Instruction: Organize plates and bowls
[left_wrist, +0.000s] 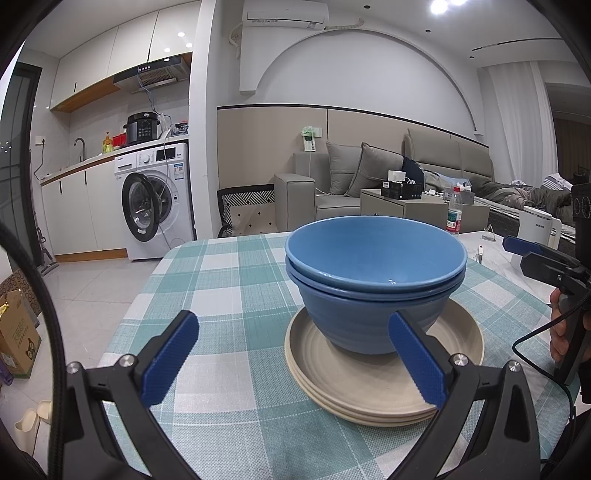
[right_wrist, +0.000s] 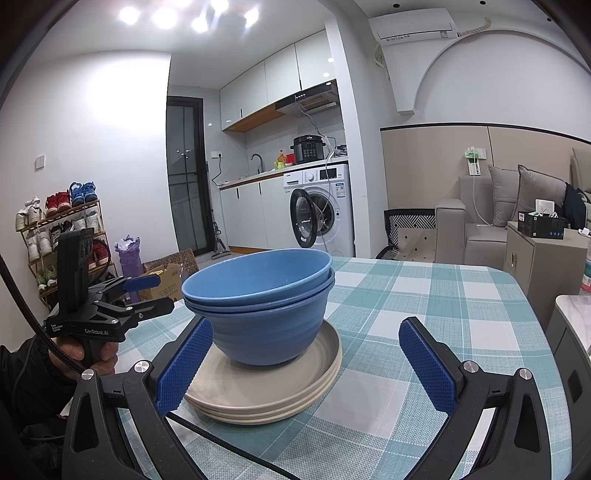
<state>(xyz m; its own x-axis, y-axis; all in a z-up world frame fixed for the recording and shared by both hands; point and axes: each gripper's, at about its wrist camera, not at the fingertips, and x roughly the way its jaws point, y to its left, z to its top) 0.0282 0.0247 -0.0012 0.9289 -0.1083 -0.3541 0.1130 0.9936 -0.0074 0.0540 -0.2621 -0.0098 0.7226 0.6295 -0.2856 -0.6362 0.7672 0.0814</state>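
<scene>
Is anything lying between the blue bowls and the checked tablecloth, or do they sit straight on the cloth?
The nested blue bowls rest on a stack of beige plates, which sits on the tablecloth. Both wrist views show this.

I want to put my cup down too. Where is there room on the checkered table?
Bare tablecloth lies left of the plates, out to the table's edge, and also behind the blue bowls toward the sofa side. The middle is taken: the bowls sit stacked on the plates, with both open grippers close by.
</scene>
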